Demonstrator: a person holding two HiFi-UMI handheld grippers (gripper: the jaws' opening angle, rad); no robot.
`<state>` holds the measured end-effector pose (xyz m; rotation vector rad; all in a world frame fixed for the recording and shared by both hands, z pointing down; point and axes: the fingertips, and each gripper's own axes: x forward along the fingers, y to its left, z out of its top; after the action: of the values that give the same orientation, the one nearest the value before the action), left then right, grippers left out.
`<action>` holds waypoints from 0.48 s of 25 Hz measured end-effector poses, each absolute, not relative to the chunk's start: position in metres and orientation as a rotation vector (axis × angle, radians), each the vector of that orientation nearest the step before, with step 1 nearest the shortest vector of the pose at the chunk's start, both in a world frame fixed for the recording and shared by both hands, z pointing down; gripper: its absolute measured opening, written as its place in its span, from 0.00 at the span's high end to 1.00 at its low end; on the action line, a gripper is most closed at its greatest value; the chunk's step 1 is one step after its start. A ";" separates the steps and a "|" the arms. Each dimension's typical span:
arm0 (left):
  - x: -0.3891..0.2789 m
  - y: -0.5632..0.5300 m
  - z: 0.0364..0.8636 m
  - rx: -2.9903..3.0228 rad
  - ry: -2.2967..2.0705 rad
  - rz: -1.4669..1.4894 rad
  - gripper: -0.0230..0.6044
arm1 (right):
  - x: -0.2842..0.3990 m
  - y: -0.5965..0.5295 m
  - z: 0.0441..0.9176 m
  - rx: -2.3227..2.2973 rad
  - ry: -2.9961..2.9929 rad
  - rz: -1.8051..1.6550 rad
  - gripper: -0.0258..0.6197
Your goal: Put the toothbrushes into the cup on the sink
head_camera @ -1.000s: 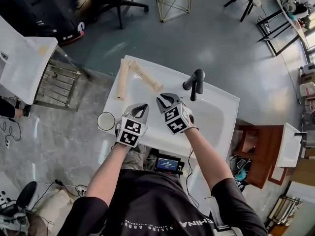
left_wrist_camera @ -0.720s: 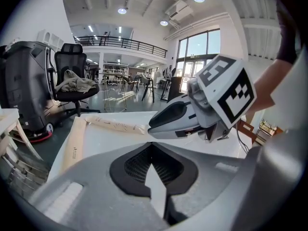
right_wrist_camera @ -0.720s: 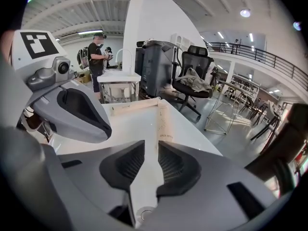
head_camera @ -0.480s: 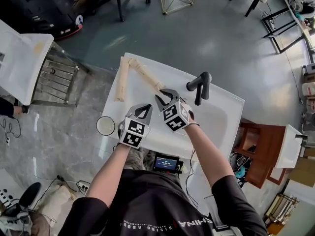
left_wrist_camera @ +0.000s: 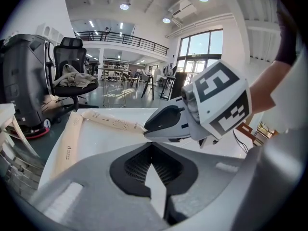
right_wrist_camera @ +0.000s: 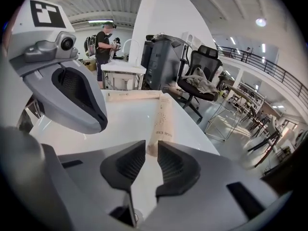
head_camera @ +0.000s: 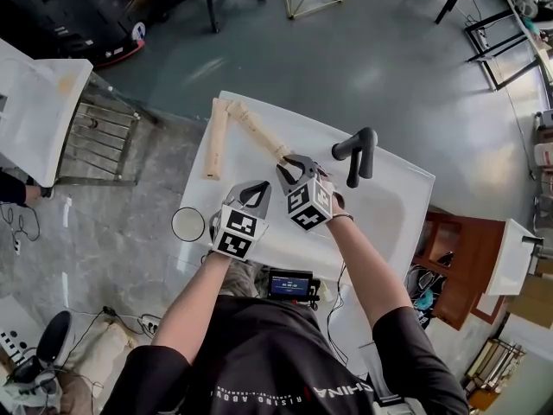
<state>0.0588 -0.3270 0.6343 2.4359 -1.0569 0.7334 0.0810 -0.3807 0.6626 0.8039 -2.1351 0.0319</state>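
Two beige paper-wrapped toothbrushes form a V at the far left corner of the white sink (head_camera: 393,206). One toothbrush (head_camera: 216,138) lies along the left edge. The other toothbrush (head_camera: 257,133) (right_wrist_camera: 161,117) runs diagonally. My right gripper (head_camera: 295,169) (right_wrist_camera: 150,146) hovers at its near end; its jaws have just been closing and stand narrowly open, the pads not pressing on the wrapper. My left gripper (head_camera: 256,193) (left_wrist_camera: 153,146) sits beside it, shut and empty. A white cup (head_camera: 187,224) stands at the sink's near left corner.
A black faucet (head_camera: 357,151) rises at the sink's far side, right of my right gripper. A metal rack (head_camera: 99,141) stands left of the sink and a wooden cabinet (head_camera: 458,258) to its right. A small screen (head_camera: 290,284) sits below the near edge.
Both grippers have eased down and forward over the sink. The right gripper's tips now sit closer to the near end of the diagonal toothbrush. The toothbrushes and cup have not moved.
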 end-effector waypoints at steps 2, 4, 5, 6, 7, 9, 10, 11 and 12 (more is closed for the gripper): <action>0.060 -0.328 0.634 2.435 -1.054 0.728 0.96 | 0.083 -0.382 0.664 0.811 -2.131 0.024 0.84; 0.060 -0.328 0.634 2.432 -1.051 0.726 0.96 | 0.083 -0.383 0.663 0.823 -2.130 0.019 0.90; 0.059 -0.327 0.635 2.432 -1.050 0.728 0.96 | 0.083 -0.384 0.663 0.828 -2.130 0.018 0.91; 0.059 -0.327 0.635 2.431 -1.049 0.729 0.96 | 0.084 -0.384 0.662 0.833 -2.130 0.019 0.91; 0.059 -0.327 0.635 2.431 -1.048 0.729 0.96 | 0.083 -0.385 0.662 0.837 -2.131 0.020 0.91; 0.058 -0.327 0.635 2.431 -1.048 0.731 0.96 | 0.083 -0.386 0.660 0.847 -2.135 0.021 0.92; 0.058 -0.327 0.634 2.431 -1.048 0.732 0.96 | 0.083 -0.386 0.659 0.852 -2.139 0.023 0.93; 0.058 -0.327 0.634 2.431 -1.048 0.734 0.96 | 0.083 -0.387 0.658 0.855 -2.143 0.027 0.94; 0.058 -0.326 0.634 2.431 -1.049 0.735 0.96 | 0.083 -0.387 0.657 0.859 -2.147 0.032 0.94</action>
<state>0.0579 -0.3263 0.6338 2.4315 -1.0490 0.7350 0.0826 -0.3871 0.6567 0.8594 -2.1468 0.0323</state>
